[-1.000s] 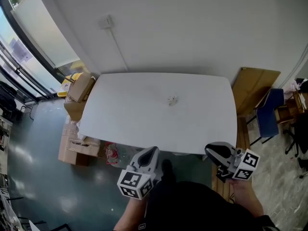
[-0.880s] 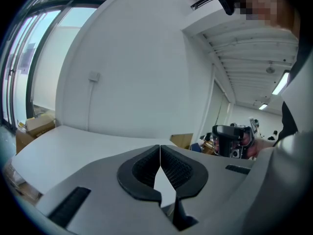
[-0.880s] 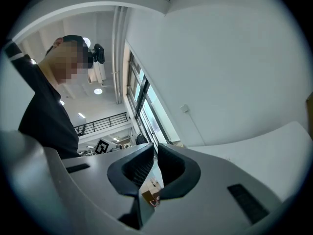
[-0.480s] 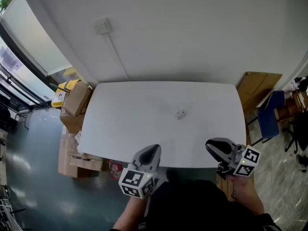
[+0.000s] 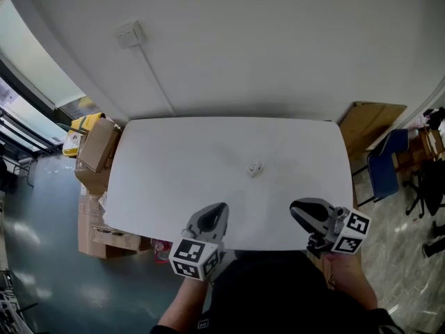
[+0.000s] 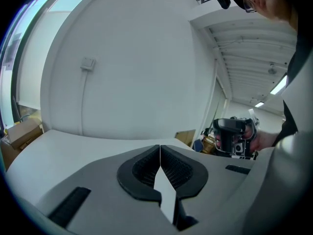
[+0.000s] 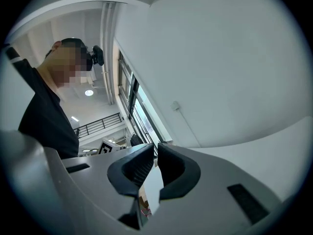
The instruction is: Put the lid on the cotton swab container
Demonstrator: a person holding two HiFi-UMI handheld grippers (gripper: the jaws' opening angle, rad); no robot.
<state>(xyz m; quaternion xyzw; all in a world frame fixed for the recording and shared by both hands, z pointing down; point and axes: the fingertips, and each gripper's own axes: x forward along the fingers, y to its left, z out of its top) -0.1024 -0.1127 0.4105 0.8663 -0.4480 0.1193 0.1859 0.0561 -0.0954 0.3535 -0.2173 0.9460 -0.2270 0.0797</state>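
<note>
On the white table (image 5: 174, 179) a small pale item (image 5: 255, 168) lies right of the middle; it is too small to tell container from lid. My left gripper (image 5: 216, 213) hovers at the table's near edge, shut with nothing in it; its jaws meet in the left gripper view (image 6: 160, 146). My right gripper (image 5: 301, 210) hangs at the near right edge, also shut and empty in its own view (image 7: 156, 146). Both are well short of the item. The left gripper view also catches the right gripper (image 6: 234, 136) in a hand.
Cardboard boxes (image 5: 94, 152) stand on the floor left of the table. A wooden board (image 5: 368, 125) leans on the wall at the right, with a blue chair (image 5: 389, 164) beside it. A wall box and cable (image 5: 128, 33) sit above the table's far edge.
The head view has moved in and the table looks nearer. Both grippers have come forward from in front of the table to over its near edge. Neither pair of jaws has changed.
</note>
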